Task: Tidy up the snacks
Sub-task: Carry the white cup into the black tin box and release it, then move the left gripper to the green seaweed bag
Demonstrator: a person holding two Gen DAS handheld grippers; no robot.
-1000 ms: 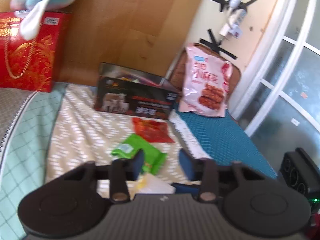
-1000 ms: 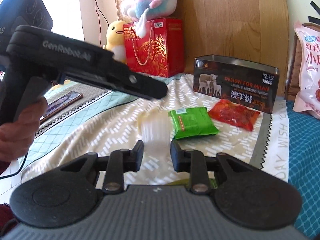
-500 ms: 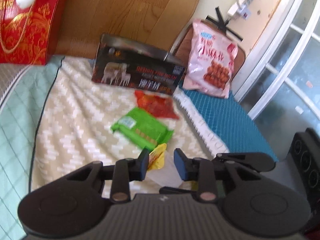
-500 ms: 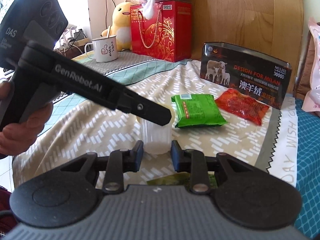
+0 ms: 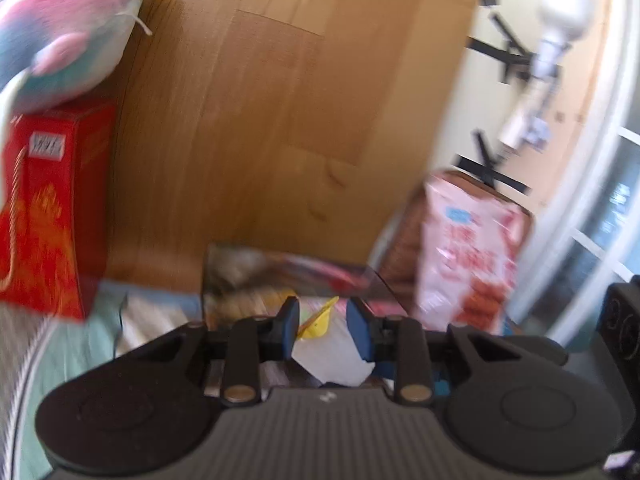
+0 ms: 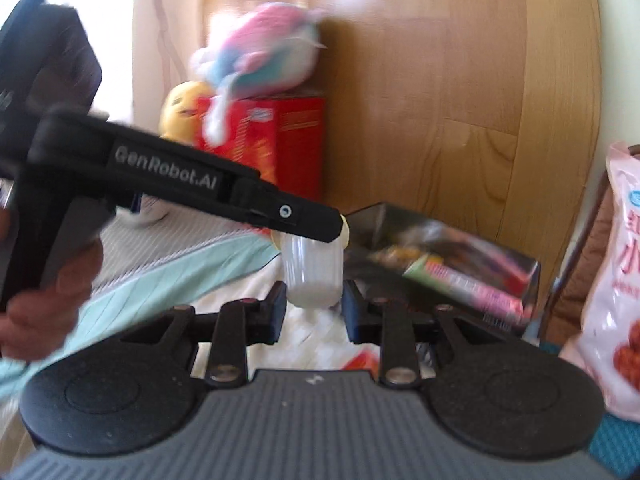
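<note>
Your left gripper (image 5: 322, 330) jaws sit narrow, pinching the pale ribbed snack packet's (image 6: 313, 270) yellow end; right gripper (image 6: 313, 312) jaws narrow, clamped on its lower end. Packet's frame-center, before the open tin (image 6: 448, 264), blurry.

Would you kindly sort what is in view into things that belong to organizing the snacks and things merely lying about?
Part of the job:
- translucent snack cup, held by both grippers
- open tin box
- pink snack bag

Lying about:
- red gift box
- pink plush toy
- yellow plush
</note>
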